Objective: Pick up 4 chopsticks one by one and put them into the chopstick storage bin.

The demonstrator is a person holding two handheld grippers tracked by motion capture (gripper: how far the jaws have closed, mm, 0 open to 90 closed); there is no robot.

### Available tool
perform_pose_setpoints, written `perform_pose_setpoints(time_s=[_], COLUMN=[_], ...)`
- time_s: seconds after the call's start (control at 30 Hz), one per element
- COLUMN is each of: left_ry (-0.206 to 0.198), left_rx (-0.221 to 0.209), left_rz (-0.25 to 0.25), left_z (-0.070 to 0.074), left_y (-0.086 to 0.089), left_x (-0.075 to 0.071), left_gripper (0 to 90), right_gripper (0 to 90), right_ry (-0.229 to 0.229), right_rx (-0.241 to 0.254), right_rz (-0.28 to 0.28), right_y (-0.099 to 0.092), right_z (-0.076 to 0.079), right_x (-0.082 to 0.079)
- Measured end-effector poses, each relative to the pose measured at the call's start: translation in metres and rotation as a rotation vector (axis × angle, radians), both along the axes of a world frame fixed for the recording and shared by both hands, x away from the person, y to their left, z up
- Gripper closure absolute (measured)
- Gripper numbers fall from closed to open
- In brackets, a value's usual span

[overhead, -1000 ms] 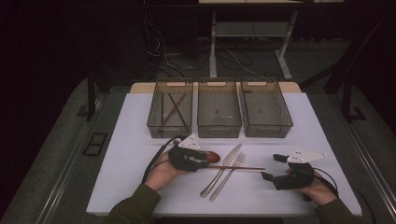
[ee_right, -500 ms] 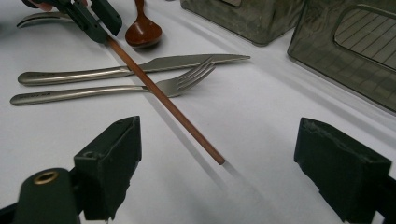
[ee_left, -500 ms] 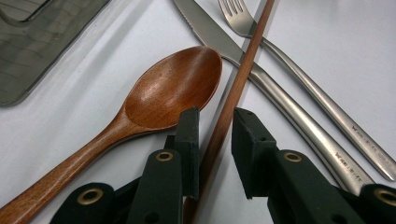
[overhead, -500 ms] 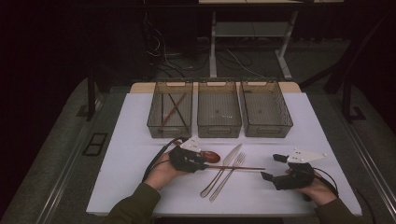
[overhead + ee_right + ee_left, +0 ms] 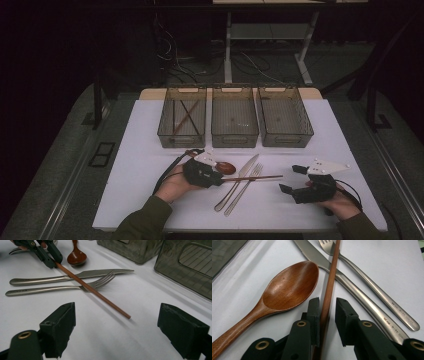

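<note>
A thin brown chopstick lies across a steel knife and fork on the white table. Its left end sits between the jaws of my left gripper. In the left gripper view the chopstick touches the left pad, and a small gap shows at the right pad. These jaws have just been closing. A wooden spoon lies just left of them. My right gripper rests on the table to the right, open wide and with nothing between its jaws, facing the chopstick's free end.
Three smoky plastic bins stand in a row at the back. The left one holds long thin sticks; the middle one and the right one look bare. White table stretches around the cutlery, with dark floor beyond its edges.
The left gripper has settled slightly closer around the chopstick's end. The right gripper and the cutlery have not moved.
</note>
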State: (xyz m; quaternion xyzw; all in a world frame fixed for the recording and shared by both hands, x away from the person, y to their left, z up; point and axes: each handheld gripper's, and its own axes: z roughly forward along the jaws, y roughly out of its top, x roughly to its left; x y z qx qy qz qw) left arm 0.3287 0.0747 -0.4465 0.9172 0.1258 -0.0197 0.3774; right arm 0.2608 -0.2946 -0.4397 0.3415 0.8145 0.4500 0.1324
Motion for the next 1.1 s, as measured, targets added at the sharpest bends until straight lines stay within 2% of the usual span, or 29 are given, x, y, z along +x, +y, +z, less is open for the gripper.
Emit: perform_pose_setpoints(time_s=[0.3, 0.7, 0.83, 1.1], left_ry=[-0.008, -0.018, -0.021, -0.023], left_rx=[0.011, 0.014, 0.022, -0.001], left_rz=[-0.016, -0.014, -0.031, -0.046], left_z=[0.0002, 0.0002, 0.001, 0.0045], left_y=[-0.0003, -0.0015, -0.0016, -0.0044], left_x=[-0.0002, -0.0018, -0.0019, -0.0061], left_gripper=[77.6, 81.6, 82.4, 82.8], right_gripper=[14.6, 14.7, 14.6, 14.7], right_ry=[0.0, 0.0, 0.001, -0.001], right_rx=[0.0, -0.002, -0.002, 0.0], right_rz=[0.001, 0.001, 0.002, 0.004], right_y=[0.0002, 0.0007, 0.0007, 0.0005], right_z=[0.0, -0.0002, -0.0002, -0.0001], right_x=[-0.0001, -0.0002, -0.0002, -0.0002])
